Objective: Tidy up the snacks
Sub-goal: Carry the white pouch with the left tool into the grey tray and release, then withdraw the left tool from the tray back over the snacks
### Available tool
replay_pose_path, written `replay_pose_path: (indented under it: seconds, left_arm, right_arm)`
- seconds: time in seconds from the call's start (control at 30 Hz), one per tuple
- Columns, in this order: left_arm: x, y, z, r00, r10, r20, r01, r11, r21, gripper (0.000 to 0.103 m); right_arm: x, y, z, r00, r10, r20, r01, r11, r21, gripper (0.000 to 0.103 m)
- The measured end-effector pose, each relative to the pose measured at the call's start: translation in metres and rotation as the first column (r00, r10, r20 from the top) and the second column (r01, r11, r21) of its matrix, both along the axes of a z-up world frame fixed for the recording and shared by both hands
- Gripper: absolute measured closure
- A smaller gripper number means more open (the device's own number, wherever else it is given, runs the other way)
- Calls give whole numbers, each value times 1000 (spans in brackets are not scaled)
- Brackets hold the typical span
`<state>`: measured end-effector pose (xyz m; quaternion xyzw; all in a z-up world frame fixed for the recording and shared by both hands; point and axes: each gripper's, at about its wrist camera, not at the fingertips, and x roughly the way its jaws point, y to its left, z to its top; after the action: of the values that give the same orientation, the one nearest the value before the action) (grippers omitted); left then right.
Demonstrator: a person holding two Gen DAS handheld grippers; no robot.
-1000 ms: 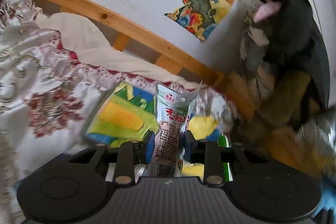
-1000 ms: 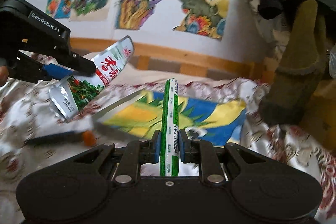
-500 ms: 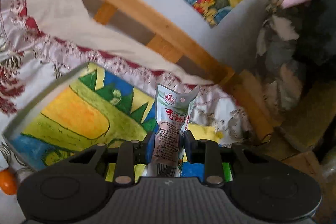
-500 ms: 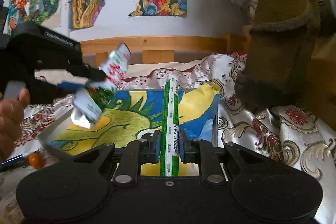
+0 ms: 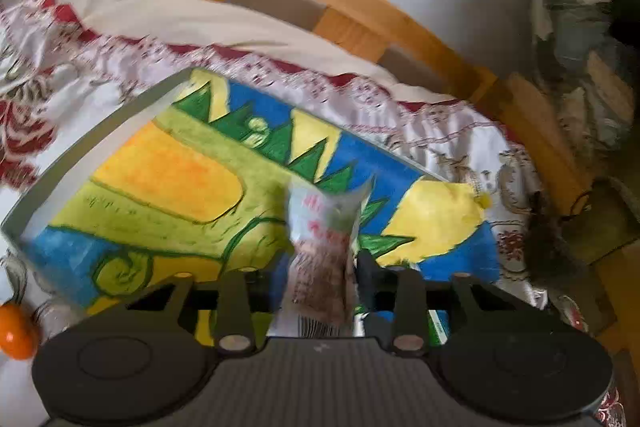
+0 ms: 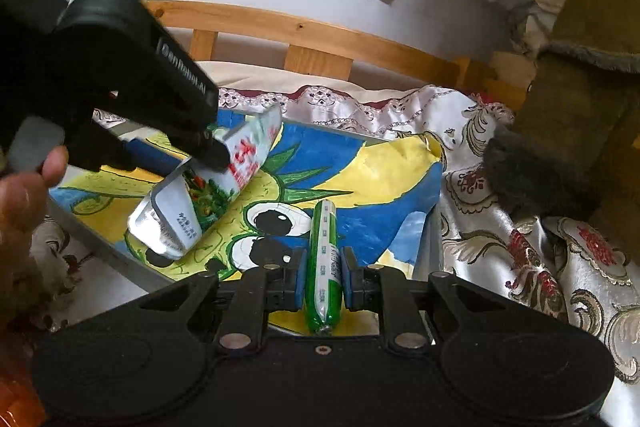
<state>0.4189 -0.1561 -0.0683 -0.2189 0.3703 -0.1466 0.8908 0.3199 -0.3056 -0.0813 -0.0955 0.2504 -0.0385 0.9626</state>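
Observation:
A shallow grey tray [image 5: 100, 123] lined with a bright dinosaur drawing lies on the bedspread; it also shows in the right wrist view [image 6: 434, 247]. My left gripper [image 5: 320, 279] is shut on a silver snack packet [image 5: 324, 251] with red writing, held over the tray. From the right wrist view the left gripper [image 6: 200, 155] hovers low over the tray's left part with the packet [image 6: 208, 187] tilted. My right gripper [image 6: 323, 277] stands with its jaws slightly apart around a green sausage stick [image 6: 323, 267], which lies on the tray's lining.
A wooden bed rail [image 6: 304, 31] and a wall with drawings are behind the tray. Hanging clothes [image 6: 576, 75] are at the right. An orange object [image 5: 16, 331] lies left of the tray. The patterned satin bedspread [image 6: 520, 251] surrounds it.
Both grippers have moved forward and down over the tray. The right jaws have parted and the sausage stick now rests on the lining. The left still holds the packet.

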Motion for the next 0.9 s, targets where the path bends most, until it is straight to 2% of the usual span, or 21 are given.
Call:
replay_pose_path:
  seconds: [0.03,0.07,0.1,0.2,0.3,0.47,0.53,0.57,0.73,0.9]
  left_arm:
    - [0,2,-3,1000,10,-24,-11,1000,-7,50]
    - [0,4,-4,998,23,-52,-23,1000,-13,48]
    - [-1,6,-5,997,33,-66,-34,999,-16,48]
    - [-15,16,3,997,55,-61,-57,998,-18,38]
    - [-37,30,21,998,60,-13,-60,998,-11,23]
    - [-88,60,59,992,65,105,-66,998,13,13]
    - [-112,75,73,984,78,159,-84,996,29,5]
    - [-124,80,80,979,89,185,-98,994,39,4]
    - [-186,107,97,944,122,307,-156,984,88,1]
    - [-237,123,103,933,119,340,-175,975,138,0]
  right_arm:
    - [-3,-1,1,1000,-3,7,3,1000,15,65]
    - [-6,-2,2,1000,-13,10,13,1000,24,51]
    - [-9,-2,5,1000,-21,17,21,999,30,46]
    - [-24,-1,19,998,-43,42,41,998,53,45]
    - [-44,3,41,993,-64,96,57,995,80,31]
    - [-87,15,77,976,-88,200,64,991,121,18]
    - [-112,21,89,966,-92,242,59,988,142,10]
    - [-125,23,93,960,-94,265,55,987,151,3]
    - [-181,38,111,941,-94,326,41,986,164,1]
    - [-228,48,118,934,-91,347,22,980,196,1]
